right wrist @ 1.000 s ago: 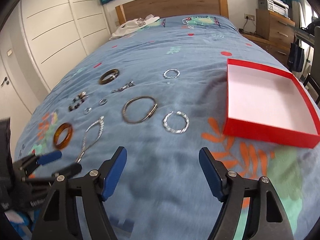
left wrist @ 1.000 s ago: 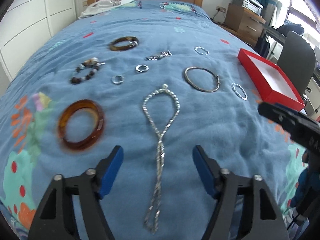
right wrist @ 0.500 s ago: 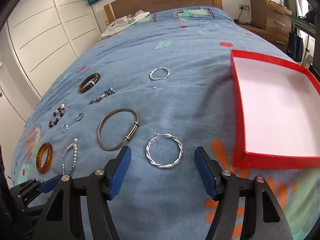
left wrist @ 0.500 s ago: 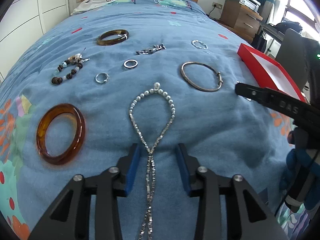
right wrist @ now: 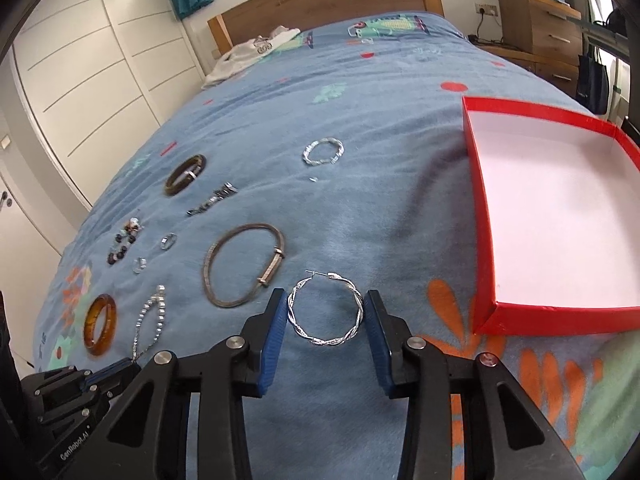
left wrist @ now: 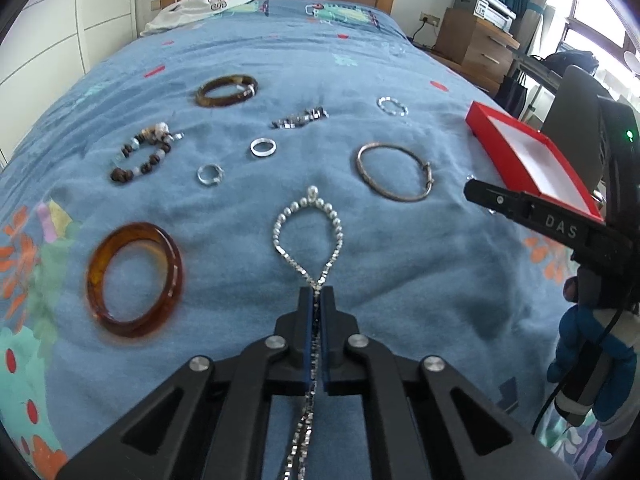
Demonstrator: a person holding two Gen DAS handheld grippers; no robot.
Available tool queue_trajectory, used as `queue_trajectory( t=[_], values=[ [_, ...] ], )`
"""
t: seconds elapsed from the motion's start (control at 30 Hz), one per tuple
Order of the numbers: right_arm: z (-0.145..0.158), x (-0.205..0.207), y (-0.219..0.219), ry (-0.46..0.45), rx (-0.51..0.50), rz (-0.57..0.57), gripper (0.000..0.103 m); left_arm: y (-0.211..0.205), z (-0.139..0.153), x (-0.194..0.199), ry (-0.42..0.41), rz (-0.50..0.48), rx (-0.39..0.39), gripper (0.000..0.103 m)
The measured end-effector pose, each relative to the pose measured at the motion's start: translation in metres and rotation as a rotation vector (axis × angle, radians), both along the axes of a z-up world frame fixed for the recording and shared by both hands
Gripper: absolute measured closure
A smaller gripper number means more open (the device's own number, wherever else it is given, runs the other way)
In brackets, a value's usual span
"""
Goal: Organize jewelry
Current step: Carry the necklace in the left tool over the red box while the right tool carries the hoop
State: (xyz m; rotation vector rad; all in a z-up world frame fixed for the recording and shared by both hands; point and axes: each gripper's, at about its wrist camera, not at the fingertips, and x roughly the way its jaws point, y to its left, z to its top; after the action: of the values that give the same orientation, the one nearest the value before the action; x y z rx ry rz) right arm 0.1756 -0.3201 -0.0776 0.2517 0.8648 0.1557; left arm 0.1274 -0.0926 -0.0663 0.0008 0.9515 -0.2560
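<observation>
Jewelry lies spread on a blue bedspread. My left gripper (left wrist: 317,294) is shut on the silver pearl necklace (left wrist: 310,220), pinching its chain where the loop crosses. The necklace also shows in the right wrist view (right wrist: 150,320). My right gripper (right wrist: 325,312) is open, its blue pads on either side of a twisted silver hoop earring (right wrist: 326,312) that lies flat on the bed. The empty red box (right wrist: 560,216) with a white inside sits to the right of it; it also shows in the left wrist view (left wrist: 532,156).
An amber bangle (left wrist: 134,280), a thin metal bangle (left wrist: 394,178), two rings (left wrist: 263,147), a bead bracelet (left wrist: 142,156), a dark bangle (left wrist: 226,90), a chain piece (left wrist: 300,118) and a second twisted hoop (left wrist: 392,106) lie on the bed. A wooden dresser (right wrist: 540,28) stands far right.
My left gripper moved forward and shut on the necklace chain. My right gripper came down around the twisted hoop earring and narrowed.
</observation>
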Motion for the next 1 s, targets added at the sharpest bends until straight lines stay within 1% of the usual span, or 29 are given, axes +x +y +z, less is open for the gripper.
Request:
queue_trajectory(
  t=[0.13, 0.27, 0.47, 0.53, 0.67, 0.8, 0.9, 1.0],
  values=[
    [0.019, -0.013, -0.002, -0.029, 0.013, 0.001, 0.064, 0.000, 0.018, -0.007, -0.022, -0.001, -0.010, 0.100],
    [0.040, -0.028, -0.010, -0.054, 0.007, 0.001, 0.064, -0.004, 0.043, -0.012, -0.045, -0.020, -0.029, 0.101],
    [0.072, -0.052, -0.044, -0.093, 0.000, -0.028, 0.064, -0.030, 0.089, -0.016, -0.082, -0.081, -0.091, 0.101],
    [0.081, -0.057, -0.057, -0.103, -0.004, -0.040, 0.064, -0.049, 0.105, -0.014, -0.093, -0.113, -0.119, 0.101],
    [0.098, -0.064, -0.097, -0.119, -0.037, -0.070, 0.064, -0.090, 0.127, -0.007, -0.106, -0.171, -0.168, 0.101],
    [0.105, -0.061, -0.136, -0.118, -0.075, -0.088, 0.064, -0.143, 0.144, 0.011, -0.110, -0.235, -0.240, 0.101],
    [0.103, -0.051, -0.162, -0.110, -0.102, -0.092, 0.064, -0.187, 0.148, 0.031, -0.110, -0.275, -0.277, 0.101],
    [0.094, -0.036, -0.184, -0.098, -0.117, -0.094, 0.064, -0.224, 0.137, 0.053, -0.092, -0.298, -0.289, 0.101]
  ],
)
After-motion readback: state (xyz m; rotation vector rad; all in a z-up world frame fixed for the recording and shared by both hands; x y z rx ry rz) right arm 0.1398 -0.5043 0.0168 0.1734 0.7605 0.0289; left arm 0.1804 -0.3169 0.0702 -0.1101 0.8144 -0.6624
